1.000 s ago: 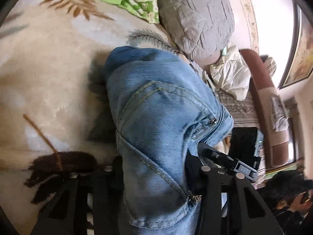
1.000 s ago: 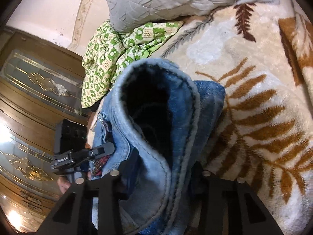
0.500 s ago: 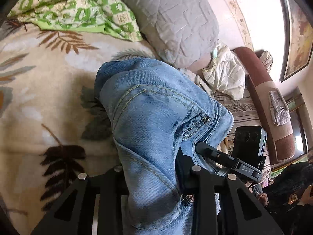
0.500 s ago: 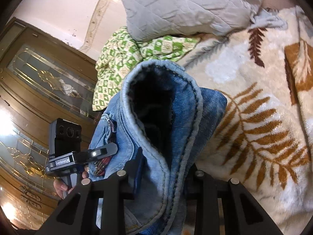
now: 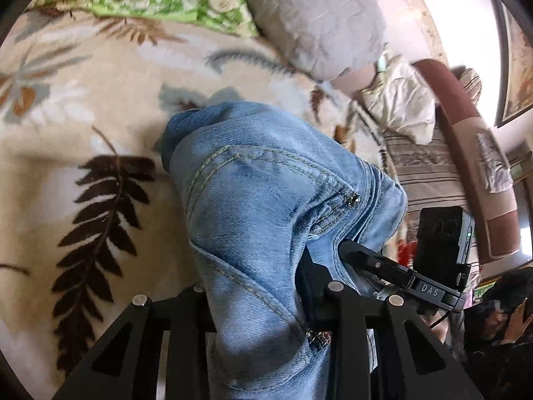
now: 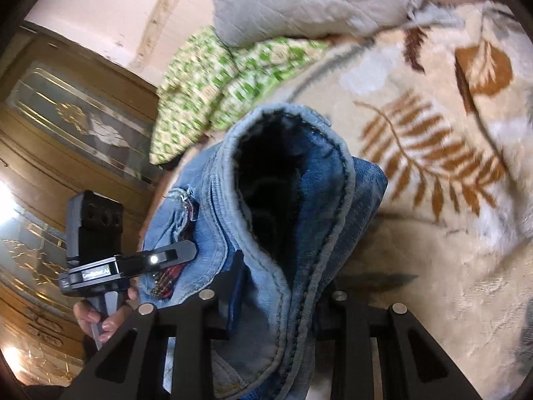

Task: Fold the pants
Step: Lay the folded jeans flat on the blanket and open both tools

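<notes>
Left-wrist and right-wrist views of a fold in progress. I hold the pair of light-blue denim pants [image 5: 266,206] between both tools: my left gripper [image 5: 256,303] is pinched down on a thick bunch of the denim near a stitched pocket seam and a small metal zip pull, and my right gripper [image 6: 283,303] is pinched down on a doubled band of the same cloth, where a hemmed edge curls round a dark opening [image 6: 276,180]. Each pair of jaws stands narrow, with cloth filling the gap between them. The pants hang from the two grips above the cream plush blanket with brown and grey fern-leaf print [image 5: 83,153], which covers the bed; only the far, lower end of the denim seems to meet the blanket, though I cannot tell this for certain. In each view the other tool shows beside the bundle, close against the cloth, and in the right-wrist view the person's hand [image 6: 100,316] shows round its handle. Beyond the denim lie a grey quilted pillow [image 6: 309,0] and a crumpled green-and-white patterned cloth [image 6: 220,76], well apart from the work. As I judge it, the cloth is already gathered into layers, so at least one fold appears made; what remains is to lay the bundle flat on the blanket, square its edges, and release both grips.
</notes>
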Demonstrator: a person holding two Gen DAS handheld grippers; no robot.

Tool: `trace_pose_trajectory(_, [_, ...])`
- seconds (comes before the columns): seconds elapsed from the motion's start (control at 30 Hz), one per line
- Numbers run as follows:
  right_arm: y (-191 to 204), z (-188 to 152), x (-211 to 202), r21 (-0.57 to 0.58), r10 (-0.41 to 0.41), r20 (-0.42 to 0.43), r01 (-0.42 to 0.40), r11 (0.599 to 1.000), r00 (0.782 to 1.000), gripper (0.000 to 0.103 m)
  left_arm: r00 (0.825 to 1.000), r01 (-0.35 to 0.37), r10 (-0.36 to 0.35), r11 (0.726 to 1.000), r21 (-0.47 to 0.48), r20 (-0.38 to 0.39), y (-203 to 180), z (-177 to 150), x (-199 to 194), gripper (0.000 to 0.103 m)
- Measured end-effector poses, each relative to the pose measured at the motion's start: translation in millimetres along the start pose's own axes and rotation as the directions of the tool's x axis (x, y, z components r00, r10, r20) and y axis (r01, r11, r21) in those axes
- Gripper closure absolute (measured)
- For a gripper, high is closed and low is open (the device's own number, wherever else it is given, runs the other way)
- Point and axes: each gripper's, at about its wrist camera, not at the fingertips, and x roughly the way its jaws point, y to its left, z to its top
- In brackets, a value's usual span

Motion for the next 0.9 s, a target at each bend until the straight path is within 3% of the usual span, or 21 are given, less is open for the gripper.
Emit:
trace_pose_trajectory(0.13, [-13,-5,18,0.004,-0.023,-0.026,0.023,1.000,0.999,0.070,1.000,-0.005,0.005,1.000,-0.004,-0.007,14,-4,13,0.064])
trace_pose_trajectory(0.4, [-18,-5,14,0.020,-0.013,-0.026,0.013,1.000,1.000,0.070,0.999,0.039,-0.040,0.998,-0.050,-0.015,26,-6,18,0.049])
trace_pose_trajectory(0.43, [-20,-5,12,0.037,-0.011,-0.024,0.012,0.999,1.000,0.064,0.998,0.061,-0.062,0.997,-0.052,-0.008,26,-6,16,0.042])
trace_pose_trajectory(0.47, [-20,-6,8,0.053,-0.012,-0.026,0.013,0.999,1.000,0.052,0.997,0.079,-0.079,0.995,-0.055,-0.004,27,-7,15,0.037])
trace_pose_trajectory(0.5, [-20,-6,3,0.071,-0.025,-0.024,0.026,0.997,0.999,0.039,0.995,0.096,-0.096,0.994,-0.057,-0.003,26,-8,12,0.024])
trace_pose_trajectory(0.53, [-19,-8,-4,0.074,-0.033,-0.010,0.034,0.997,0.999,0.015,0.995,0.100,-0.100,0.993,-0.056,-0.004,25,-9,8,0.011])
trace_pose_trajectory(0.57, [-17,-9,-12,0.073,-0.040,0.010,0.039,0.997,0.999,0.000,0.995,0.097,-0.098,0.994,-0.054,-0.001,24,-10,4,0.004])
trace_pose_trajectory(0.7, [-4,-7,-55,0.041,-0.029,0.102,0.025,0.999,0.994,0.000,0.994,0.089,-0.086,0.995,-0.051,0.061,22,-12,-23,0.000])
trace_pose_trajectory(0.77, [3,-6,-74,0.021,-0.080,0.150,0.078,0.997,0.985,0.000,0.994,0.068,-0.062,0.996,-0.059,0.094,22,-11,-35,0.000])
trace_pose_trajectory(0.9, [25,-3,-96,-0.028,-0.220,0.256,0.235,0.972,0.941,0.000,0.976,-0.013,0.013,1.000,-0.004,0.218,8,-11,-64,0.000])
